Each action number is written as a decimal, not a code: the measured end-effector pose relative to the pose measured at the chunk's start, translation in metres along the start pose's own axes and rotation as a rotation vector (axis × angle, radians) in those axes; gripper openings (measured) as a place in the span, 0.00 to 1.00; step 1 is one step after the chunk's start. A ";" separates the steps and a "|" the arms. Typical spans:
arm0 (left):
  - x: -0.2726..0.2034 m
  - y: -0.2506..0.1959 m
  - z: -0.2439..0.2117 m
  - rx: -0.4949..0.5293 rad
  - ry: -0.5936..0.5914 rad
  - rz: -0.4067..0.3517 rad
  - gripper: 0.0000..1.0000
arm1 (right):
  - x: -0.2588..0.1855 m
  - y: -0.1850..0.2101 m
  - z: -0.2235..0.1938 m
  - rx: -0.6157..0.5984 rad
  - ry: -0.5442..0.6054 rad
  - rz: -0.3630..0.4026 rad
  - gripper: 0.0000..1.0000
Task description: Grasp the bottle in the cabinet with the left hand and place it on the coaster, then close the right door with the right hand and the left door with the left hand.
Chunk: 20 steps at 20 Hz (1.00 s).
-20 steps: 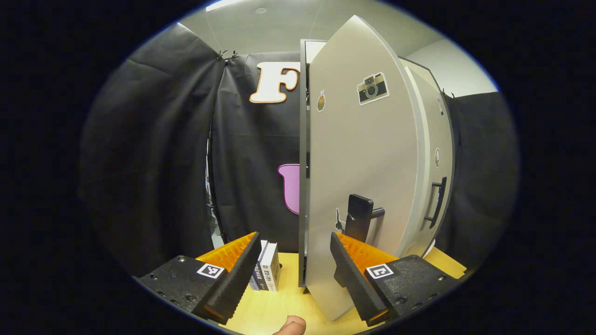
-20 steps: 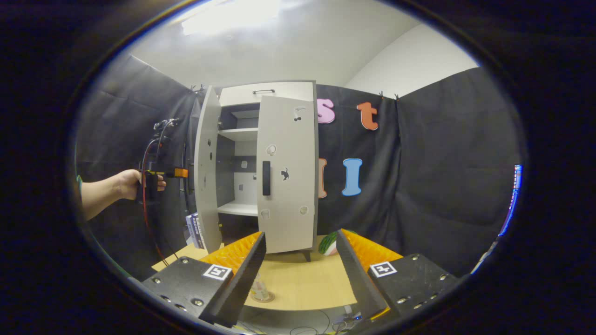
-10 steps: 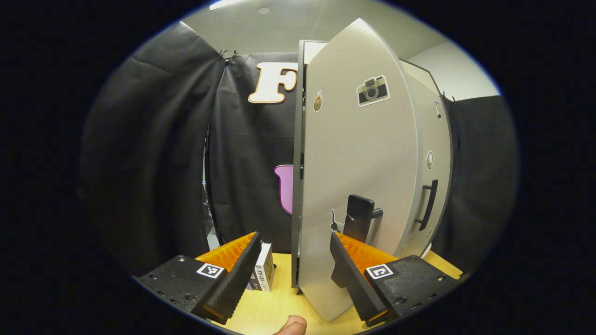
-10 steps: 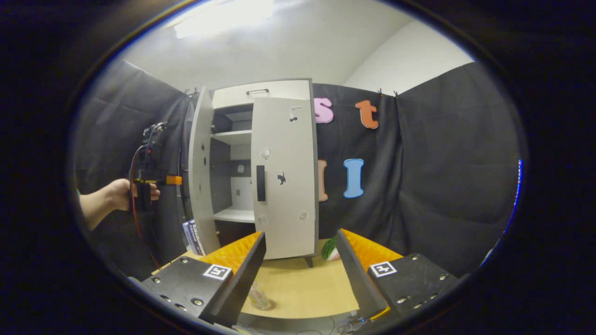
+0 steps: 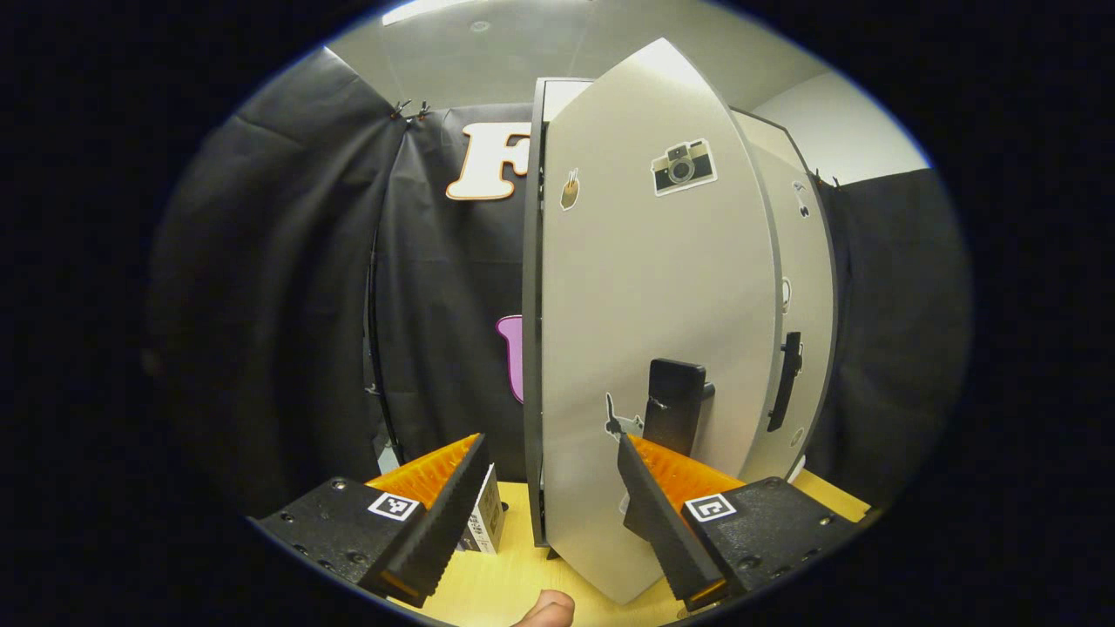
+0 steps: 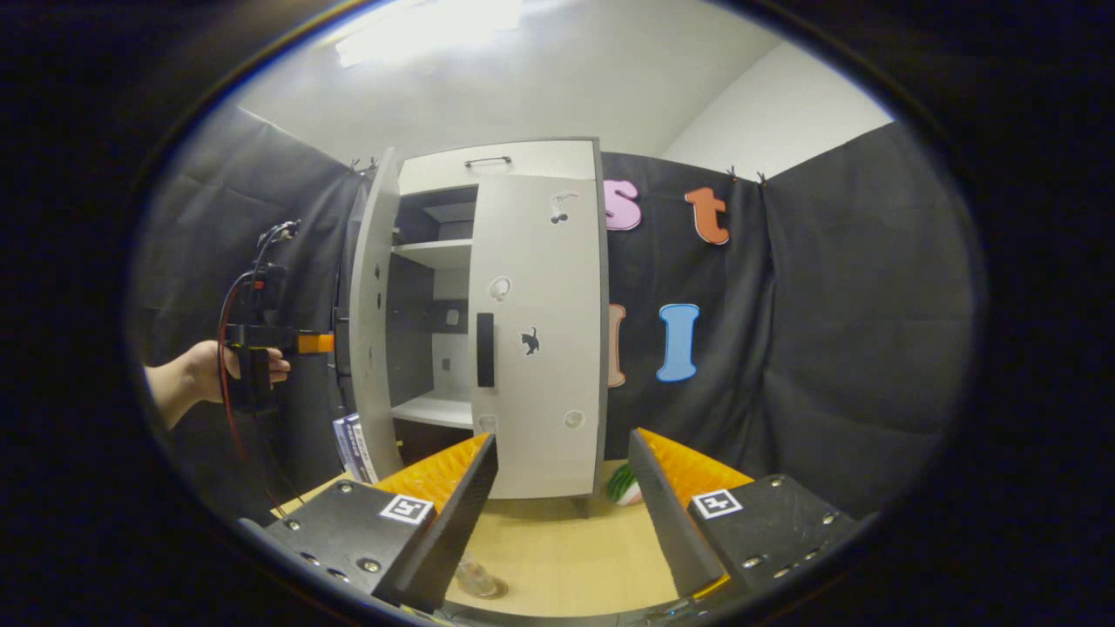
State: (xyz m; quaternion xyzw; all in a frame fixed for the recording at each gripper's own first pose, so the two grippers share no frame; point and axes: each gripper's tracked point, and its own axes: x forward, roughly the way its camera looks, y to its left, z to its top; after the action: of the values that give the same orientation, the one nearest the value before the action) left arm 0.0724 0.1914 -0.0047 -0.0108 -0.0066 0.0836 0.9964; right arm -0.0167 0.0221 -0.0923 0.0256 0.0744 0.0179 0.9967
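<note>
At the bottom of the left gripper view, the left gripper [image 5: 549,488] has its fingers spread, nothing between them; its right finger [image 5: 649,501] lies against the outer face of the left door [image 5: 645,287], just below that door's black handle [image 5: 672,405]. The left door stands upright, partly open, hinged on the cabinet [image 5: 533,261]. Books [image 5: 483,522] stand on the table [image 5: 505,583] beside the cabinet. From the right gripper view, the right gripper [image 6: 562,514] is spread, holding nothing, well apart from the cabinet. The right door [image 6: 540,322] is shut. The bottle [image 6: 475,576] stands upright on the coaster [image 6: 488,589], long axis vertical, near the table's front edge.
</note>
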 end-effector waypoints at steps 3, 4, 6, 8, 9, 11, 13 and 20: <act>0.006 -0.001 0.000 -0.016 -0.011 0.001 0.95 | 0.017 0.001 0.003 0.003 0.001 -0.001 0.92; 0.008 -0.002 0.000 -0.024 -0.012 0.001 0.90 | 0.021 0.003 0.003 0.003 -0.005 0.004 0.96; 0.013 -0.006 -0.002 -0.040 -0.016 -0.002 0.91 | 0.028 0.008 0.005 0.005 -0.016 0.015 0.96; 0.020 -0.015 -0.008 -0.050 -0.001 -0.017 0.95 | 0.035 0.012 0.000 0.009 0.005 0.017 0.93; 0.023 -0.022 -0.009 -0.053 0.004 -0.029 0.95 | 0.037 0.014 0.000 0.006 0.011 0.019 0.93; 0.029 -0.036 -0.010 -0.059 0.009 -0.054 0.95 | 0.040 0.017 0.005 -0.002 0.013 0.019 0.92; 0.027 -0.041 -0.010 -0.059 0.013 -0.049 0.95 | 0.038 0.022 0.009 -0.002 0.008 0.021 0.92; -0.026 -0.056 -0.007 -0.048 0.001 -0.059 0.95 | 0.002 0.026 0.030 0.009 -0.013 0.002 0.93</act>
State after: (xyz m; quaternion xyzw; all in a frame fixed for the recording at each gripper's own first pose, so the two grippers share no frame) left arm 0.0560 0.1321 -0.0104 -0.0345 -0.0083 0.0540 0.9979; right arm -0.0115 0.0464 -0.0616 0.0301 0.0679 0.0185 0.9971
